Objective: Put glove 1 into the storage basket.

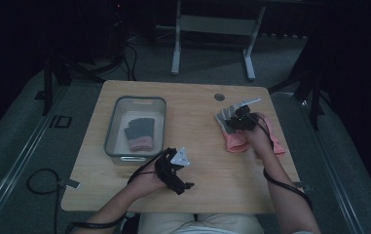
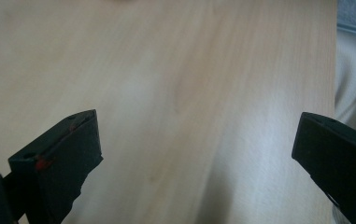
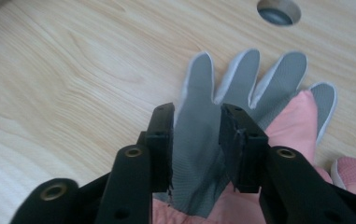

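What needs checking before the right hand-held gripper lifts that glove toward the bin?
1. Right hand-held gripper closed on the grey glove: ok, palm fabric pinched between the jaws.
2. One glove only in the grasp: cannot tell, pink glove lies underneath, touching.
3. Left hand-held gripper free: ok, jaws wide, bare table below.
4. Bin has room: ok, one glove pair inside.
5. Path to the bin: ok.
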The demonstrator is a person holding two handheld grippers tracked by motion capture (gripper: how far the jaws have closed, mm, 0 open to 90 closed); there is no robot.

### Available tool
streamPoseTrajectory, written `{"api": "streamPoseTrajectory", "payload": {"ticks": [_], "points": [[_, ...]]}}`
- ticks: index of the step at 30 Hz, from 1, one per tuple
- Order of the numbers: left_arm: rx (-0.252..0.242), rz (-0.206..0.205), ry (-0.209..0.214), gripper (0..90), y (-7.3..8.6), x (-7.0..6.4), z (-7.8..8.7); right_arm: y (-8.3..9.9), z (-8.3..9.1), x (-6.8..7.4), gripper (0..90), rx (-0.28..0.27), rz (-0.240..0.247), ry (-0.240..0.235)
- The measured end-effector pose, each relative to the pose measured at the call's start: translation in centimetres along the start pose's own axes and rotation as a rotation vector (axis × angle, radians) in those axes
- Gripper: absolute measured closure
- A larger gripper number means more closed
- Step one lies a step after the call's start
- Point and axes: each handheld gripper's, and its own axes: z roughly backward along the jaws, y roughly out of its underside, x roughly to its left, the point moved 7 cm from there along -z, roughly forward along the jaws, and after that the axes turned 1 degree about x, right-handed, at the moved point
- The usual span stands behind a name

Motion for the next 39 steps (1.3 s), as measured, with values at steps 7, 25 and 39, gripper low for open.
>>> {"api": "streamPoseTrajectory", "payload": {"ticks": [7,25,39], "points": [[0.028,0.001,0.009,1.1,2.1,-0.9,-1.4,0.9,-1.5,-0.5,62.2,0.052,-0.004,0.051],[0.038,0.022,-0.066,1.1,3.9,-0.5,-0.5,1.5,-3.1,0.0,86.1,0.1,-0.094,0.098],[0.026,0.021,-0.104,1.1,4.3,-0.2,-0.1,-2.4,6.1,3.8,88.7,-0.154,-0.204,0.032]]}}
